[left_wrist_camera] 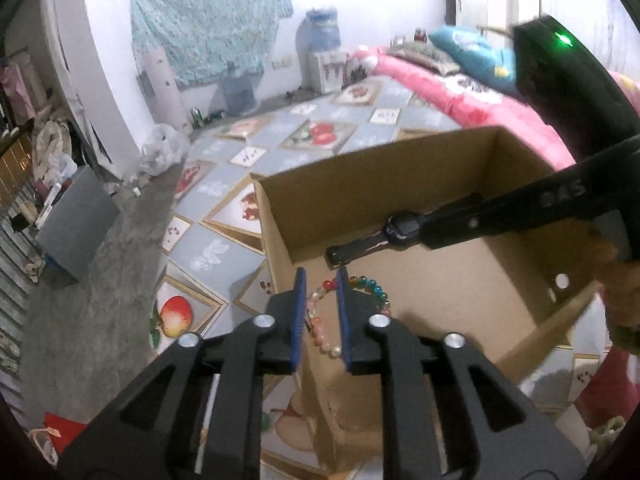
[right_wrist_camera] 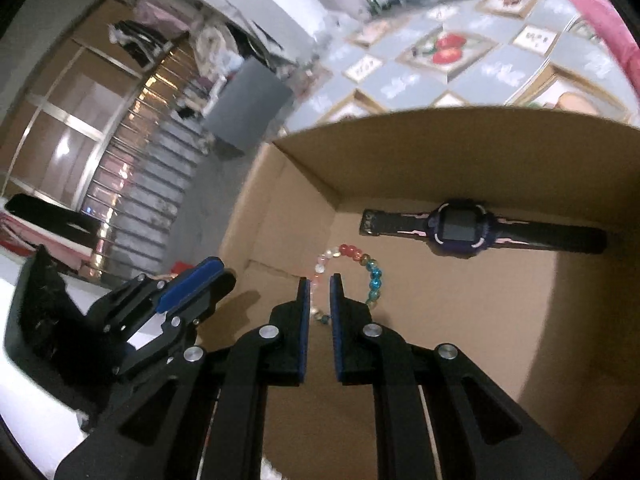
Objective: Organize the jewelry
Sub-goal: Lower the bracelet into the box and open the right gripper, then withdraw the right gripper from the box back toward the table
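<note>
Both grippers [left_wrist_camera: 321, 280] [right_wrist_camera: 319, 286] released over cardboard box [left_wrist_camera: 460, 292] on fruit-patterned floor mat [left_wrist_camera: 224, 256].

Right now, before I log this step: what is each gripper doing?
Left gripper: open, holding nothing.
Right gripper: open, holding nothing; the watch lies in the cardboard box.

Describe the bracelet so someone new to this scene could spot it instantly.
Find the open cardboard box sitting on the fruit-print floor mat. On its floor lie two items: a dark watch near the far wall and, nearer the cameras, the bead bracelet. It is the loop of round glossy beads in red, teal, pink and white; the watch is a flat strap.
</note>
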`<action>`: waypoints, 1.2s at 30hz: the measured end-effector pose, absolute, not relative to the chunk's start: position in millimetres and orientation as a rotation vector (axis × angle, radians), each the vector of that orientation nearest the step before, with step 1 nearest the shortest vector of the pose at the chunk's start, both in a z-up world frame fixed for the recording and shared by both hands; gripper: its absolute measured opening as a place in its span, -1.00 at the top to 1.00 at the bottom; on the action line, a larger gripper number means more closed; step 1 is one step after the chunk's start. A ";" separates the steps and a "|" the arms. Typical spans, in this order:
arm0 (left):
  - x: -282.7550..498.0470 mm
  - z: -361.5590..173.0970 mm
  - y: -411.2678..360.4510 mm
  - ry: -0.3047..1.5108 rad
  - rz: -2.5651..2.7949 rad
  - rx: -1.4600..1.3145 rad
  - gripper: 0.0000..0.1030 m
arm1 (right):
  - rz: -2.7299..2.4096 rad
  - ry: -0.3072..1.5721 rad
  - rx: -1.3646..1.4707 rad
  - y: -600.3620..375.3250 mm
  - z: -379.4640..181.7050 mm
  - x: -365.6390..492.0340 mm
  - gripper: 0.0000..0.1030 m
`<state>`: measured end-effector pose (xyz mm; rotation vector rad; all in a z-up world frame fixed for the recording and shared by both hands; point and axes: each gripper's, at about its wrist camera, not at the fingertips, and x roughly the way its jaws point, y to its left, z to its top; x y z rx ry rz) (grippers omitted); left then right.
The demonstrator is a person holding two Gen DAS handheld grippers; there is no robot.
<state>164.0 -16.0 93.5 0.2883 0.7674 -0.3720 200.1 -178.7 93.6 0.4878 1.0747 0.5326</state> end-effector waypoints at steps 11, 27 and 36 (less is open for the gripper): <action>89.0 99.5 25.3 0.685 -0.294 0.135 0.07 | 0.518 0.787 0.289 -169.7 119.8 59.6 0.39; 80.9 92.4 55.4 0.756 0.058 0.039 -0.14 | 0.612 0.916 0.108 -134.3 60.1 30.8 0.15; 83.5 79.7 70.3 0.800 0.180 -0.050 -0.14 | 0.645 0.953 0.111 -129.6 46.8 20.5 0.15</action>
